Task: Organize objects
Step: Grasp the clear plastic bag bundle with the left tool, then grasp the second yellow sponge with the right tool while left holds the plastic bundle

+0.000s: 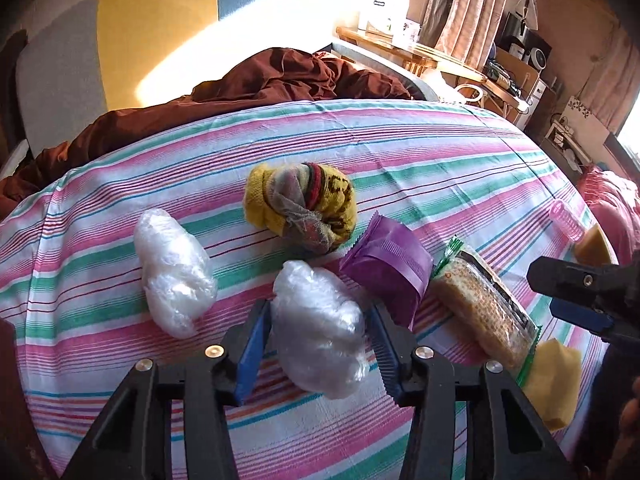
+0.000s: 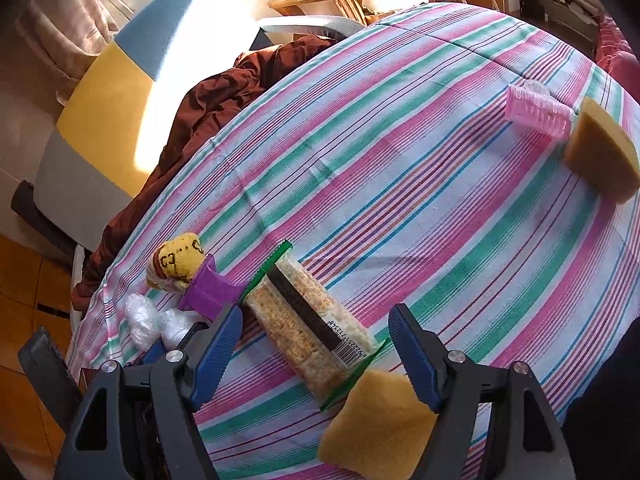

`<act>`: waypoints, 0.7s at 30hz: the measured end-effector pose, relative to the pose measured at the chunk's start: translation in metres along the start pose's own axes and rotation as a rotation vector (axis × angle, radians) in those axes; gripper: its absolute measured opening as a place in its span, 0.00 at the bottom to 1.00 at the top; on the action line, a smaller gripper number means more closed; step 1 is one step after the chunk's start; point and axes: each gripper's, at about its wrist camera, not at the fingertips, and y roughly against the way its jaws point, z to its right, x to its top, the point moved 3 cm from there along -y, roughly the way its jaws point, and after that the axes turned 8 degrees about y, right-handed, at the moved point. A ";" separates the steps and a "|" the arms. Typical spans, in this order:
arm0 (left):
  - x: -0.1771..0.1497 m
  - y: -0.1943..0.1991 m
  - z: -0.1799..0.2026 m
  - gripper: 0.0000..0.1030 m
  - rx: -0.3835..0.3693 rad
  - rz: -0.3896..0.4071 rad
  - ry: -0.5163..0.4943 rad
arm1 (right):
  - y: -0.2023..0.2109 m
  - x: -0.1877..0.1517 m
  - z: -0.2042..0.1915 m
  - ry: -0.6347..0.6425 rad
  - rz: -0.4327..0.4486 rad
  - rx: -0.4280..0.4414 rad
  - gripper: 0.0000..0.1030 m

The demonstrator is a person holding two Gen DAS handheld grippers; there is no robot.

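Here the left tongs [image 1: 318,344] bracket a plastic-wrapped bundle [image 1: 320,332] on the striped bed [image 1: 400,152], pads touching its sides. The right tongs [image 2: 316,344] gape wide over a cracker packet [image 2: 308,328], a yellow sponge [image 2: 380,428] just beside their right finger.

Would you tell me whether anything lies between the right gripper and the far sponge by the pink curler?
Nothing visible blocks it. From the right gripper, bare striped sheet runs to the far sponge. The cracker pack and near sponge lie at the fingers; the curler touches the far sponge.
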 end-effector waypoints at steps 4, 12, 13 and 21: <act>-0.008 -0.002 -0.004 0.35 -0.035 0.023 0.005 | -0.002 0.000 0.000 0.009 -0.008 0.001 0.75; -0.067 0.043 -0.032 0.34 -0.023 0.082 0.049 | 0.003 0.002 0.007 -0.028 0.010 0.013 0.75; -0.075 0.050 -0.035 0.34 -0.021 0.085 0.058 | 0.003 0.003 0.008 -0.032 0.011 0.014 0.75; -0.140 0.091 -0.044 0.35 0.022 0.153 -0.029 | 0.007 0.003 0.018 -0.100 0.032 0.044 0.75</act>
